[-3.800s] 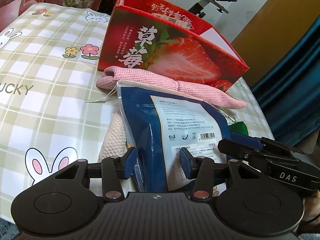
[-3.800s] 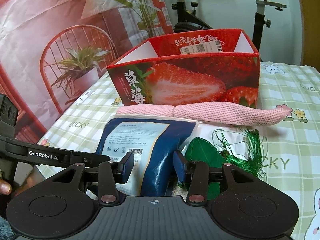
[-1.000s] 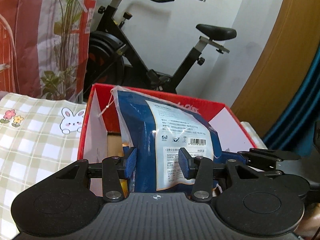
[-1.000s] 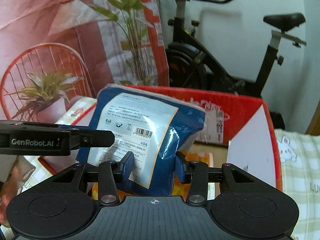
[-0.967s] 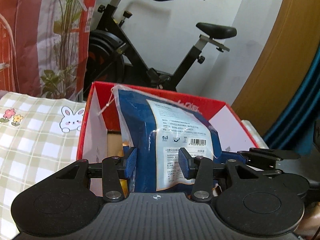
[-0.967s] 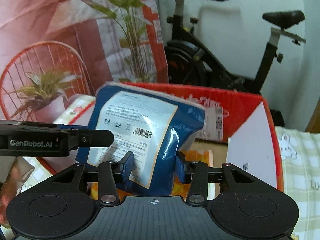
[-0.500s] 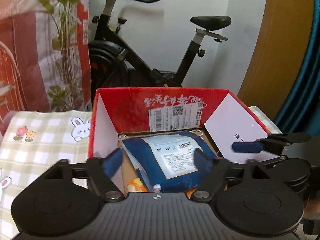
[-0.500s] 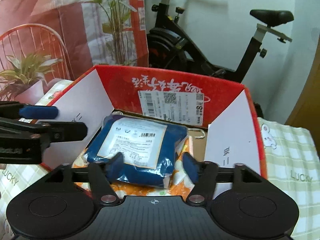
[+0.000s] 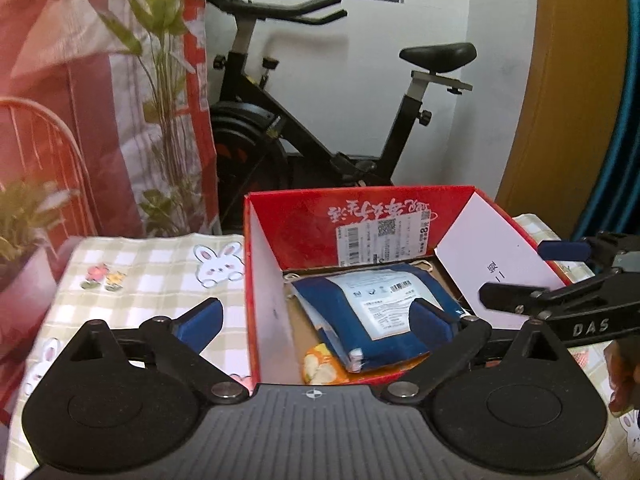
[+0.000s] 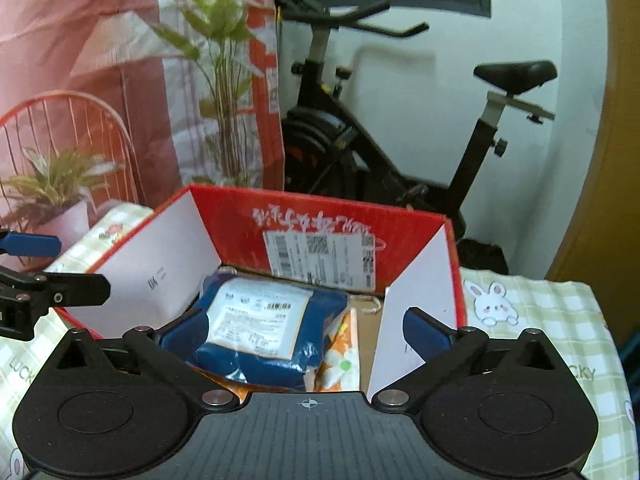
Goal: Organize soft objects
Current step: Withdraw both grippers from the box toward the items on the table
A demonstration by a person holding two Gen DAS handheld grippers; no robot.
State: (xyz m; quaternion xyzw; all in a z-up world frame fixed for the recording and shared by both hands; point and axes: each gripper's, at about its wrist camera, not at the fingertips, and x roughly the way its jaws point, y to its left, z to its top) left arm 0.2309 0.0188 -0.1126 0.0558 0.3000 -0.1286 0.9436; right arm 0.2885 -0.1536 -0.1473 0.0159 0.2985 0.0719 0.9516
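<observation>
**A:** Where is the blue packet (image 9: pixel 376 316) sitting?

**B:** Flat on the floor of the red box (image 9: pixel 360 216), printed white label facing up. In the right wrist view it (image 10: pixel 264 328) lies toward the left half of the box, partly covering an orange-and-white flowered packet (image 10: pixel 340 356) beside and under it.

**A:** Is anything gripping it?

**B:** No. The left gripper (image 9: pixel 316 320) has just been opening and its fingers (image 9: pixel 200 318) stand spread wide, nothing pinched between them. One blue pad is over the checked cloth of the counter (image 9: pixel 152 276), the other over the box's inside.

**A:** And the other one?

**B:** The right gripper (image 10: pixel 308 328) has likewise just been opening. Its fingers (image 10: pixel 424 334) are spread fully, clear of the packet, which shows lower down in the box between them.

**A:** Do the two tools see each other?

**B:** Yes. The right one juts in from the right edge of the left wrist view, a bit of a hand (image 9: pixel 622 376) behind it. The left one shows at the left edge of the right wrist view.

**A:** What's beyond the box?

**B:** An exercise bike (image 9: pixel 320 120) against a white wall.
</observation>
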